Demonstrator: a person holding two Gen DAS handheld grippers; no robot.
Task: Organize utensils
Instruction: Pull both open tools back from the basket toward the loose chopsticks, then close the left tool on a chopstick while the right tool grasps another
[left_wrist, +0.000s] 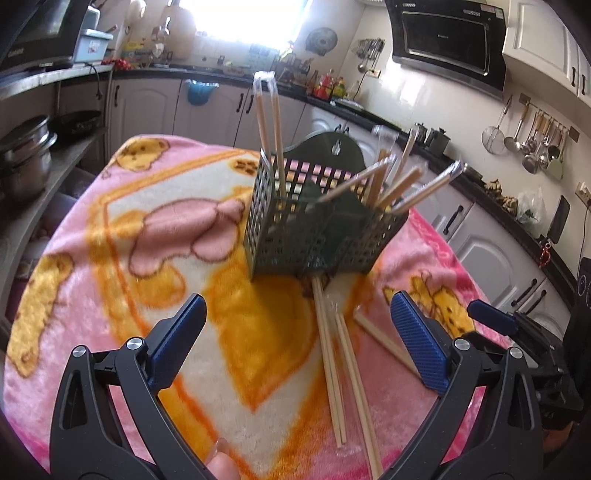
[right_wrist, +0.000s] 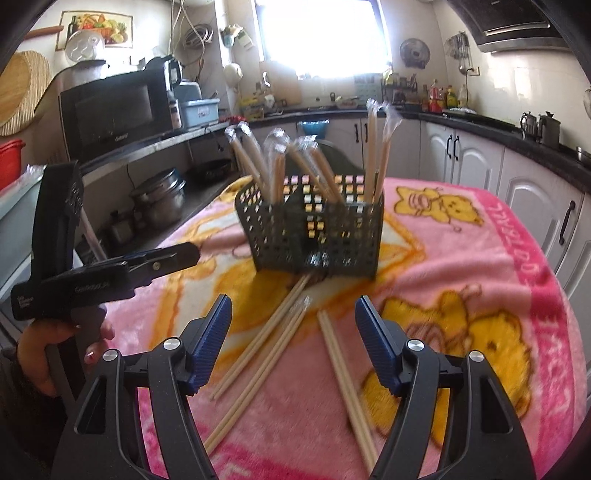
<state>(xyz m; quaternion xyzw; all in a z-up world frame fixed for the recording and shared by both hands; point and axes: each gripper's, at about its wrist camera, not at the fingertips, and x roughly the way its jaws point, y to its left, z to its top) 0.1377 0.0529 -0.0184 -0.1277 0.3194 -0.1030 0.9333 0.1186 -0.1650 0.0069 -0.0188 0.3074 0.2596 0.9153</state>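
Note:
A dark green perforated utensil basket (left_wrist: 317, 236) (right_wrist: 314, 236) stands on the pink cartoon blanket (left_wrist: 147, 221). Several plastic-wrapped wooden chopsticks (left_wrist: 269, 122) (right_wrist: 376, 147) stick up out of its compartments. More loose chopsticks (left_wrist: 336, 369) (right_wrist: 273, 350) lie on the blanket in front of the basket. A separate pair (right_wrist: 347, 380) lies to their right. My left gripper (left_wrist: 299, 332) hangs open above the loose chopsticks, nothing between its blue pads. My right gripper (right_wrist: 295, 332) is also open above them, holding nothing. Each gripper shows at the edge of the other's view: right (left_wrist: 491, 317), left (right_wrist: 184, 254).
The blanket covers a table whose edges fall away on all sides. Kitchen counters and white cabinets (right_wrist: 461, 158) ring the room. Pots (left_wrist: 26, 155) sit on a shelf at the left, near a microwave (right_wrist: 114, 110). A hand (right_wrist: 55, 343) holds the left gripper.

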